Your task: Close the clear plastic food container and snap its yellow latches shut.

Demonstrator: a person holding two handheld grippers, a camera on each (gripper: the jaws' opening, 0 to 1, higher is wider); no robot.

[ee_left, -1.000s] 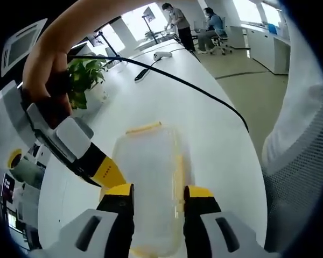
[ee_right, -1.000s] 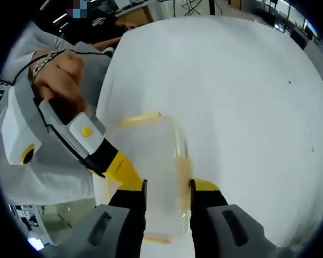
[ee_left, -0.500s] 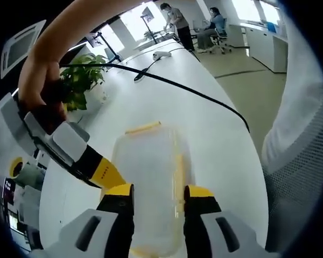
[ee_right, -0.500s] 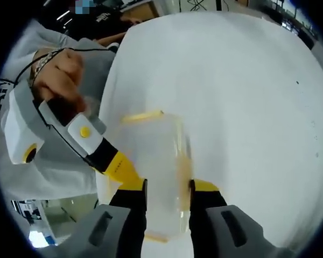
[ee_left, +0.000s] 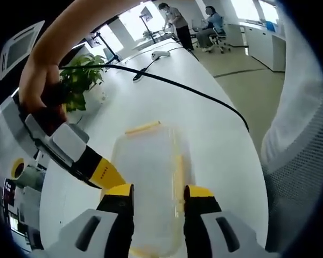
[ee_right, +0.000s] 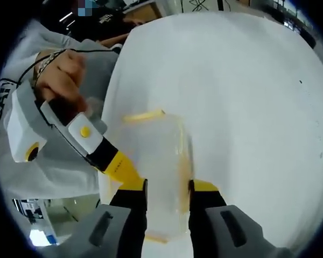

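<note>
The clear plastic container [ee_left: 148,177] lies on the white table [ee_left: 220,145] with its lid on. A yellow latch [ee_left: 144,128] lines its far end and another [ee_left: 178,174] its right side. My left gripper [ee_left: 159,196] stands over its near part, jaws a little apart, nothing clamped between them. The right gripper [ee_left: 106,174] comes in from the left, its yellow tip at the container's left edge. In the right gripper view the container [ee_right: 153,161] sits under my right gripper [ee_right: 167,188], jaws likewise apart, and the left gripper [ee_right: 123,169] touches its left edge.
A black cable [ee_left: 204,91] runs across the table beyond the container, with a potted plant [ee_left: 81,80] at the far left. A white sleeve [ee_left: 301,134] fills the right side. Two people [ee_left: 177,21] are far back. A grey-clad torso [ee_right: 59,161] is left of the table.
The hand with the other gripper has edged slightly in each view. The container and my own jaws keep their places.
</note>
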